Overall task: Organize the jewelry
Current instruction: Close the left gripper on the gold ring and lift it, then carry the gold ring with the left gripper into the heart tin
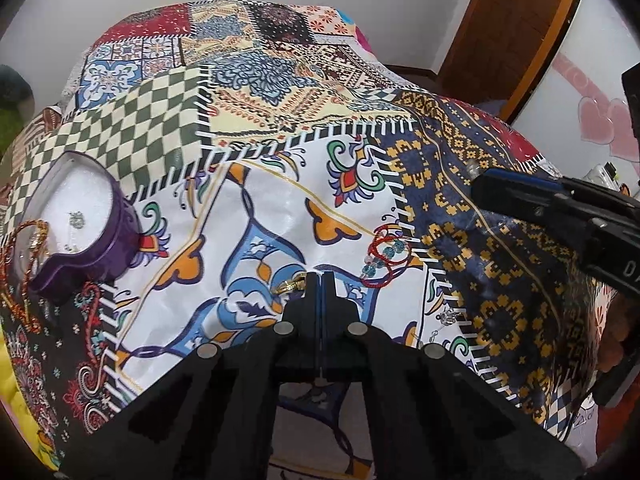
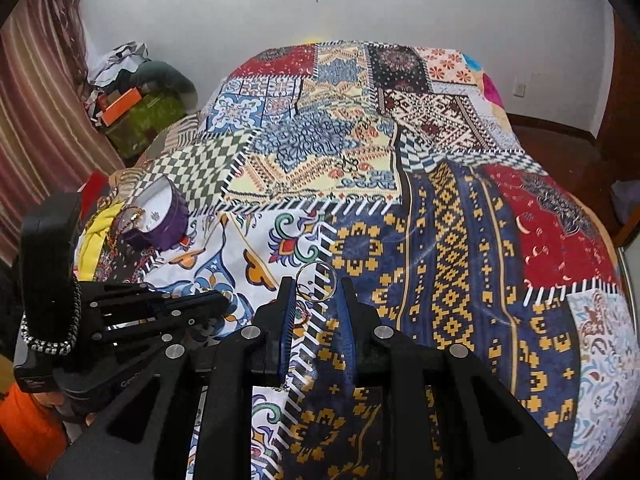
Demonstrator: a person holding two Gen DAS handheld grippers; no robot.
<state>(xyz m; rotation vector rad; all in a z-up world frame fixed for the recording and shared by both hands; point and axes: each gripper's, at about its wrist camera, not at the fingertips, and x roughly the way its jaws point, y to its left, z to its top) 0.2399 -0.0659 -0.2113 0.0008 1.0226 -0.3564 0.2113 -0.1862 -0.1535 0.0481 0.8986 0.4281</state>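
My left gripper [image 1: 319, 280] is shut on a small gold jewelry piece [image 1: 289, 285] just above the patterned bedspread. A red cord bracelet with teal beads [image 1: 386, 254] lies on the cloth just right of it. A purple jewelry box [image 1: 86, 236] with a white lining stands at the left, holding a small silver piece [image 1: 77, 219]; a beaded necklace [image 1: 24, 256] drapes over its edge. My right gripper [image 2: 316, 286] holds a silver ring [image 2: 316, 283] between its fingers, above the cloth. The box also shows in the right wrist view [image 2: 160, 216].
A patchwork bedspread [image 2: 440, 200] covers the whole bed. A small clear earring [image 1: 446, 318] lies on the cloth at right. A wooden door [image 1: 516, 28] stands at back right; clutter and an orange box [image 2: 120, 108] sit by the striped curtain.
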